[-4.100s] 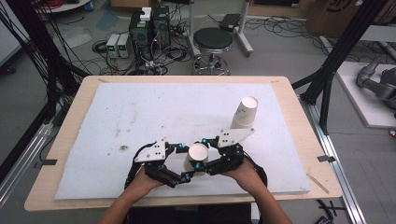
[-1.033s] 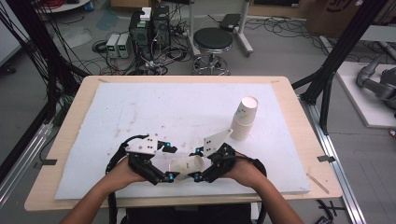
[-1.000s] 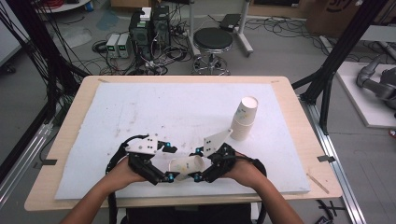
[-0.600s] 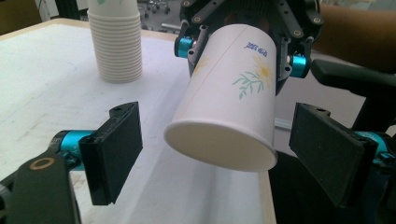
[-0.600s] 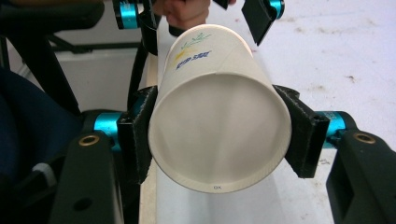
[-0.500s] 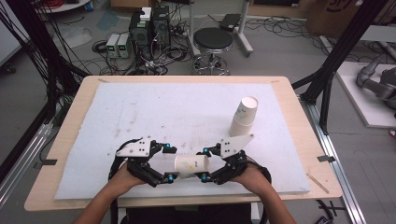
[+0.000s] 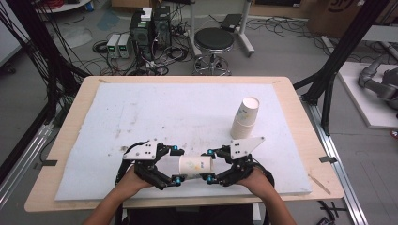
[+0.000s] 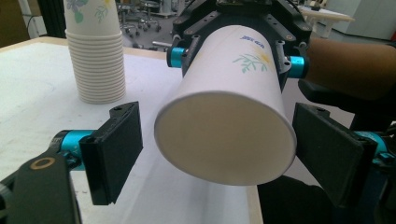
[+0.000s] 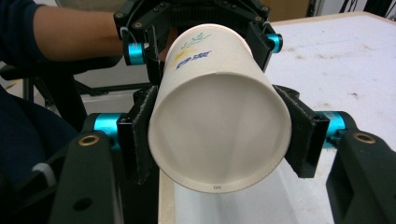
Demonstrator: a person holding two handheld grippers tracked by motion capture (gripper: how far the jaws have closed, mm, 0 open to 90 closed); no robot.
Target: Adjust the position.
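"OX" mark on cup (image 9: pixel 219 116) rim

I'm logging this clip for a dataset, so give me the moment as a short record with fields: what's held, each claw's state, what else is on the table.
Held item: paper cup, lying level between the two claws
Right claw: shut on the paper cup, pads pressed on both sides of it
Left claw: open, pads flank the cup with a gap on each side
Cup print: leaf and flower motif with blue lettering
Other item: stack of paper cups, upside down on the white mat, apart from the claws
Support: wooden table
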